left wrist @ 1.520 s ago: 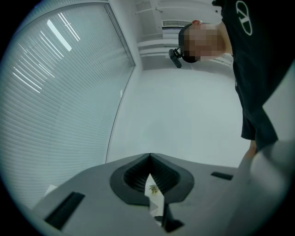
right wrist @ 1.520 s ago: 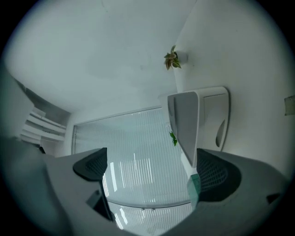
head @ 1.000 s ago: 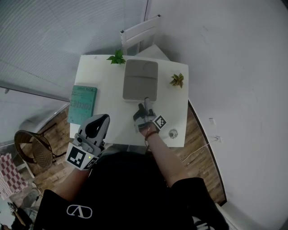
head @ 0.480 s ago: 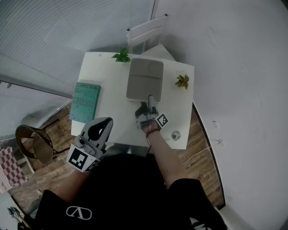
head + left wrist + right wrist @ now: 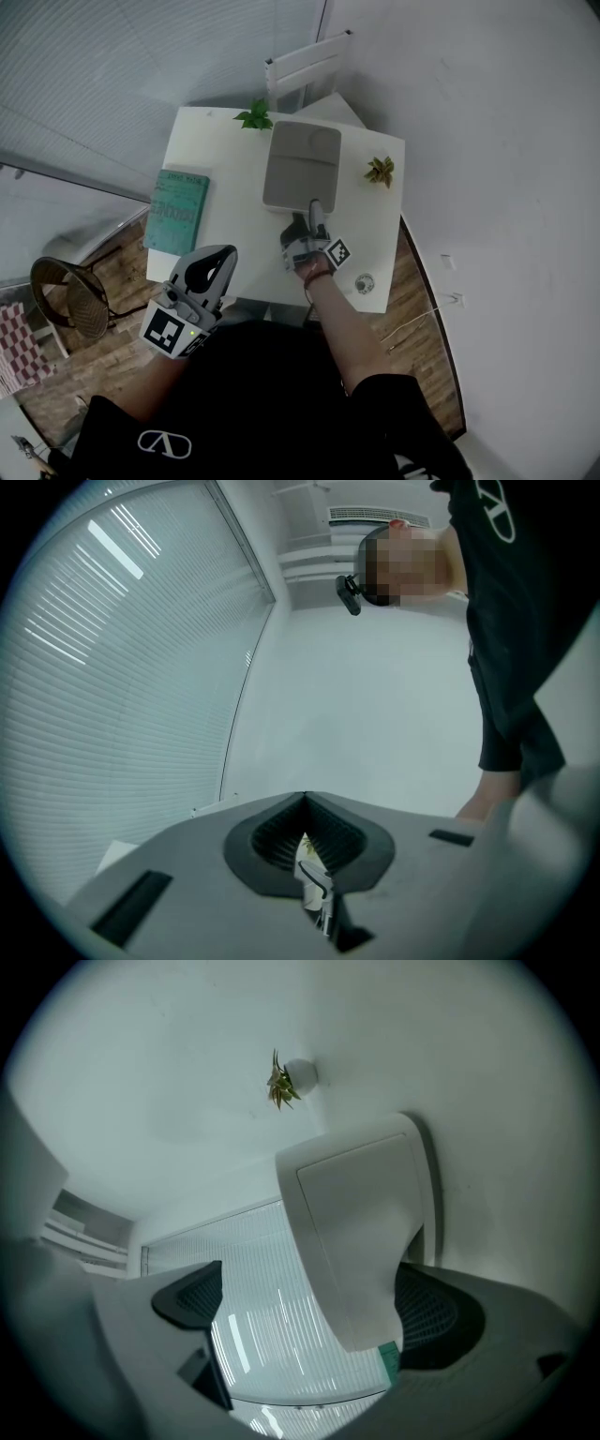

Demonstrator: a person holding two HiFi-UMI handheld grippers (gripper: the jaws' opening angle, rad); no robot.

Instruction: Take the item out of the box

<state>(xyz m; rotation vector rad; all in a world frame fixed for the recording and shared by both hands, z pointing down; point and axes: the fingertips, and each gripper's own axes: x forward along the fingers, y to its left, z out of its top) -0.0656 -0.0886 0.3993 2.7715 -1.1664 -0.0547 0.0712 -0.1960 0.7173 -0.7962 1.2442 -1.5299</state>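
- Your right gripper is open. The near end of the flat grey box sits between its jaws, close to one pad.
- Your left gripper is closed on nothing. It hangs low by your body, off the white counter.
- The lid is on the box, so the item inside is hidden.
- The lid looks stiff, smooth and probably light, so it may slip.
- Pinch the lid at its near edge and lift slowly.
- The box may slide, so your left gripper could press it down.
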